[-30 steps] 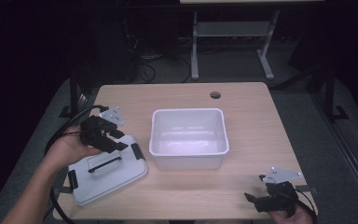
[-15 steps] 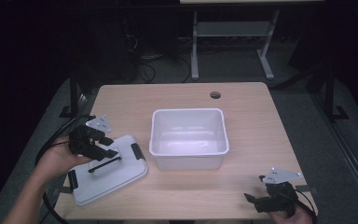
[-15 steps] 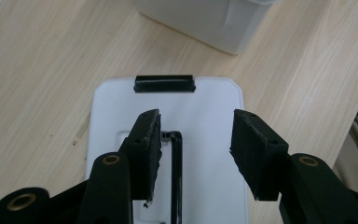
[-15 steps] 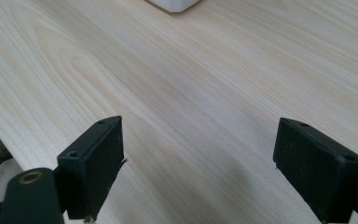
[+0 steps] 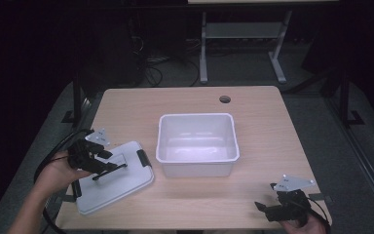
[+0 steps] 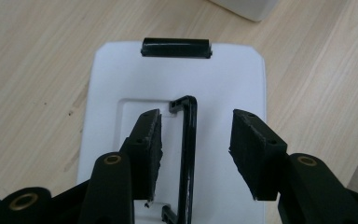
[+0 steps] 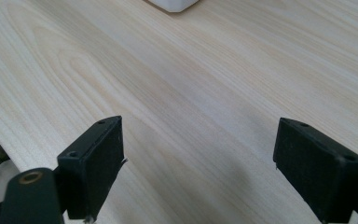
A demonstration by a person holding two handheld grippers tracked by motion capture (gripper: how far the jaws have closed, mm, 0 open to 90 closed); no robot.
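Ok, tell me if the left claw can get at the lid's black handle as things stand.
Probably yes: the left claw is open with the lid's black handle already between its pads, untouched, and nothing blocks it.

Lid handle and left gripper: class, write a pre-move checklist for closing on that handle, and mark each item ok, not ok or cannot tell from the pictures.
1. Black handle sits between the pads of the left gripper: ok.
2. Pads apart, not yet pressing the handle: ok.
3. Handle centred in the gap: not ok, it lies nearer the left pad.
4. Lid lies flat on the table: ok.
5. Bin stands open, nothing inside: ok.
6. Right gripper is open, away from the lid: ok.
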